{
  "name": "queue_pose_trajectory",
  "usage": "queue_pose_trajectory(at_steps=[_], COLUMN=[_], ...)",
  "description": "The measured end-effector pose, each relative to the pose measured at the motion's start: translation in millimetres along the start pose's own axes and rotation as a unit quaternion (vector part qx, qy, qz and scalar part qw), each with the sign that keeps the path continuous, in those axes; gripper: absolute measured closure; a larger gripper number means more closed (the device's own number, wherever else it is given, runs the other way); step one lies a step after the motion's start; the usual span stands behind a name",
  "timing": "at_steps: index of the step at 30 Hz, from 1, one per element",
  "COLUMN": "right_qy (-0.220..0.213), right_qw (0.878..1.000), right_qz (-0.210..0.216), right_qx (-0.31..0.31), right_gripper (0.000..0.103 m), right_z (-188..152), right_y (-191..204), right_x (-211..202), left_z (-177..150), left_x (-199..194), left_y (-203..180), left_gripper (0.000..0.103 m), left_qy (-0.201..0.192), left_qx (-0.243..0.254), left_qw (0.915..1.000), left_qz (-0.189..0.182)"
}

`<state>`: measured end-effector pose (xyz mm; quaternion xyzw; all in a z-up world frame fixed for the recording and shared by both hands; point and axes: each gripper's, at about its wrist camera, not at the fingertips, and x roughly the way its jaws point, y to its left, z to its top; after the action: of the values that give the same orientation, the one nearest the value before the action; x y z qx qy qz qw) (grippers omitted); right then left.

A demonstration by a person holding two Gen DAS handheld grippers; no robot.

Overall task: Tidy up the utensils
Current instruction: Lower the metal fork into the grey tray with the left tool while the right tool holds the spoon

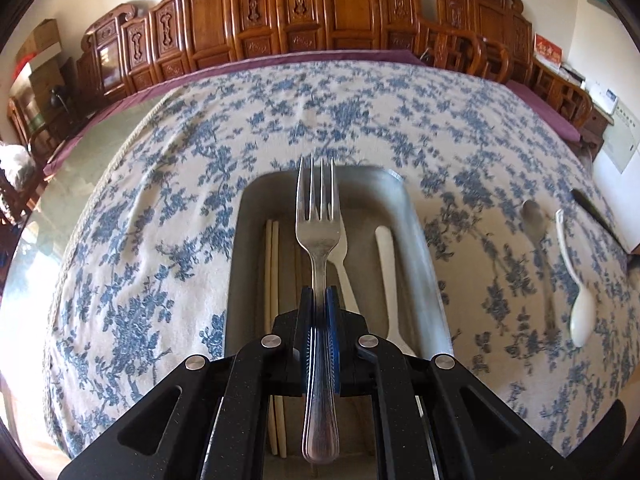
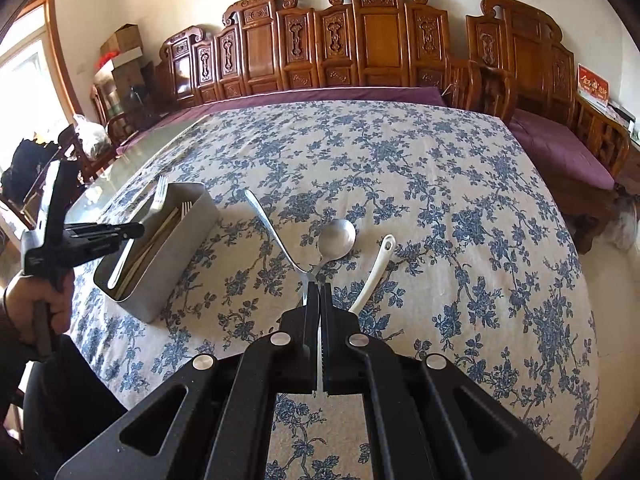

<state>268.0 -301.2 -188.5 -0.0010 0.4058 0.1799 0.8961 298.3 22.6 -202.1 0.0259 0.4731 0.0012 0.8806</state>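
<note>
My left gripper (image 1: 319, 294) is shut on a steel fork (image 1: 317, 216), held tines forward just above the grey metal utensil box (image 1: 420, 240). The box holds chopsticks (image 1: 271, 264), a white plastic fork and a white plastic utensil (image 1: 387, 256). In the right wrist view the left gripper (image 2: 134, 230) hovers over the box (image 2: 168, 256). My right gripper (image 2: 319, 292) is shut on a thin steel utensil (image 2: 276, 236) whose handle sticks out to the upper left. A steel spoon (image 2: 338, 238) and a white spoon (image 2: 374, 268) lie on the cloth just ahead.
The table carries a blue floral cloth (image 2: 440, 208). Carved wooden chairs (image 2: 380, 36) and a purple cushioned bench (image 2: 560, 148) line the far side. The steel spoon (image 1: 536, 220) and white spoon (image 1: 576, 300) lie right of the box. Bare glass tabletop (image 1: 80, 184) shows at left.
</note>
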Motion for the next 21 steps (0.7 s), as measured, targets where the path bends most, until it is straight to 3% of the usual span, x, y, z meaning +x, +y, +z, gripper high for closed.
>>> queue_pose_trajectory(at_steps=[12,21], right_qy=[-0.006,-0.006], right_qw=[1.000,1.000], right_qz=[0.003,0.023], right_qx=[-0.014,-0.006], right_gripper=[0.101,0.101], right_z=[3.5,11.6], right_y=[24.4,57.1], right_x=[0.5,8.9], left_z=[1.4,2.4], left_x=[28.1,-12.5], left_y=[3.7,12.1], left_gripper=[0.097,0.095], left_qy=[0.039,0.006], left_qx=[-0.004,0.013], left_qw=[0.9992,0.9998], left_qz=[-0.008,-0.016])
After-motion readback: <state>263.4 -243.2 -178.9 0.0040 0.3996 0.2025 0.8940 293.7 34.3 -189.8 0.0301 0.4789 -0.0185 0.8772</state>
